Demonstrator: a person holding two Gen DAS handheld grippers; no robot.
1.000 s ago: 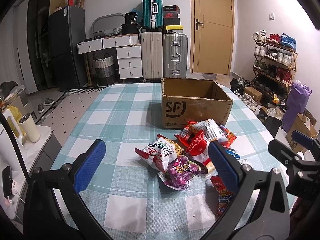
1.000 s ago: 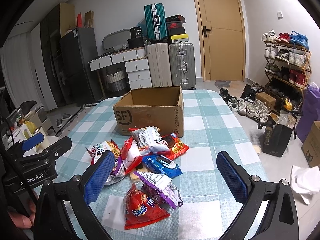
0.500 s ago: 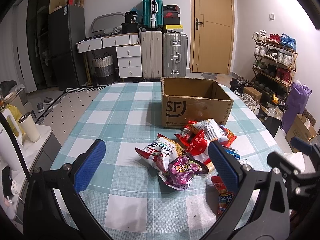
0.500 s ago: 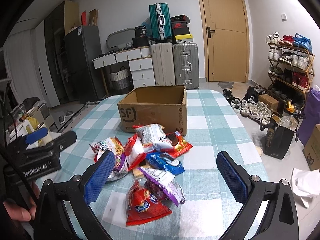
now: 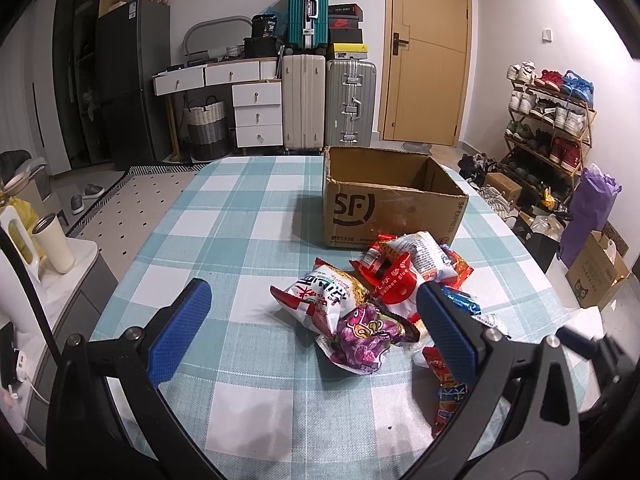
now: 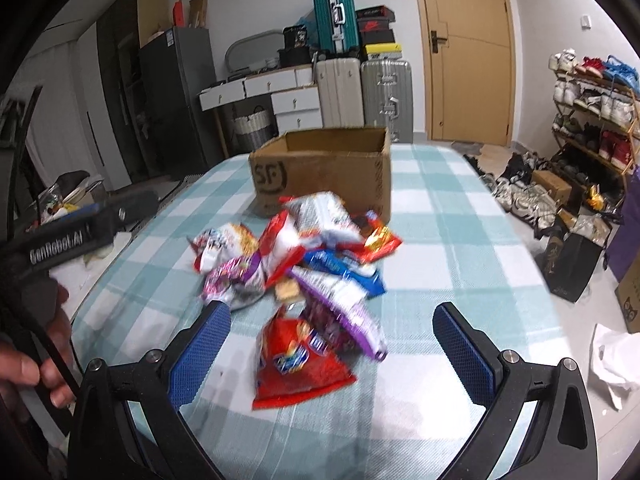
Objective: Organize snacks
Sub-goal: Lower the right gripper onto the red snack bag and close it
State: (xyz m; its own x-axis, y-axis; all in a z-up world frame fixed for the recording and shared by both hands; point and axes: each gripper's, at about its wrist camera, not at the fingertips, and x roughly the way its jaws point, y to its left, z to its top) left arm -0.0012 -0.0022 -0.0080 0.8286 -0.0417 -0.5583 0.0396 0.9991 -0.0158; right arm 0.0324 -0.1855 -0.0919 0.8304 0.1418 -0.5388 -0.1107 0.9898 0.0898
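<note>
A pile of snack bags (image 5: 380,296) lies on the checked tablecloth in front of an open SF cardboard box (image 5: 392,204). The box looks empty from here. In the right wrist view the pile (image 6: 304,264) sits ahead, with a red bag (image 6: 298,364) nearest and the box (image 6: 324,172) behind. My left gripper (image 5: 312,336) is open and empty, hovering near the pile's left side. My right gripper (image 6: 332,348) is open and empty, its jaws on either side of the red bag, above it.
The table (image 5: 224,240) carries a teal-and-white cloth. Suitcases (image 5: 328,100), drawers and a door stand behind. A shoe rack (image 5: 552,120) and bags stand on the right. A side stand with a cup (image 5: 54,244) is at the left.
My right gripper has moved forward and down toward the pile, and its view is blurred by motion. My left gripper has barely moved.
</note>
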